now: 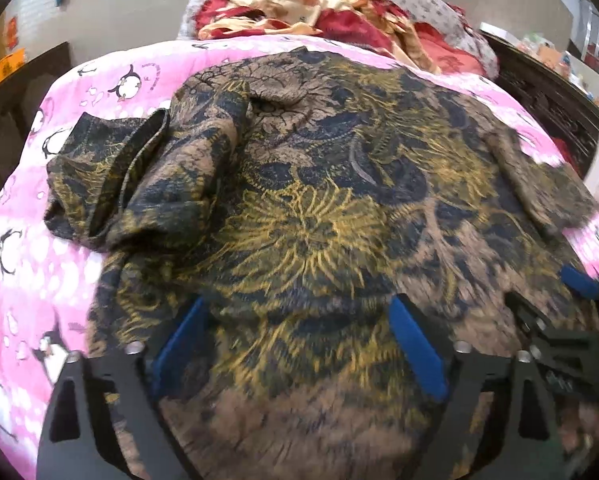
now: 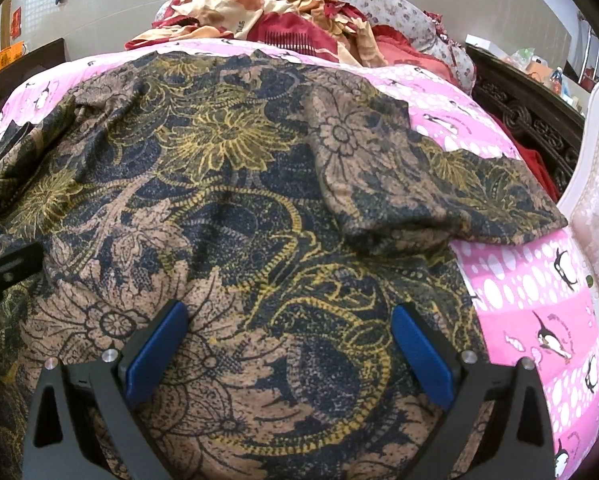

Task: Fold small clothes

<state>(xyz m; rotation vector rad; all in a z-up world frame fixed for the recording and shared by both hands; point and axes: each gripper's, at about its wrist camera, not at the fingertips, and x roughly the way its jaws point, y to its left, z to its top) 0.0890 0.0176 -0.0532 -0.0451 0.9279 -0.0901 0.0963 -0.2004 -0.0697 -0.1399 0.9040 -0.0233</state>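
Observation:
A brown shirt with black and yellow flower print (image 1: 319,200) lies spread on a pink penguin-print blanket (image 1: 27,272). Its left sleeve (image 1: 111,176) is crumpled and folded over itself. My left gripper (image 1: 299,312) is open, just above the shirt's near hem. In the right wrist view the same shirt (image 2: 239,208) fills the frame, and its right sleeve (image 2: 439,184) lies out over the blanket (image 2: 539,312). My right gripper (image 2: 289,316) is open above the near part of the shirt. Each gripper shows at the edge of the other's view.
A heap of red and cream bedding (image 1: 319,12) lies at the far end of the bed. A dark carved wooden frame (image 2: 527,120) and a white padded headboard (image 2: 595,208) stand to the right. A dark wooden rail (image 1: 23,80) is at the left.

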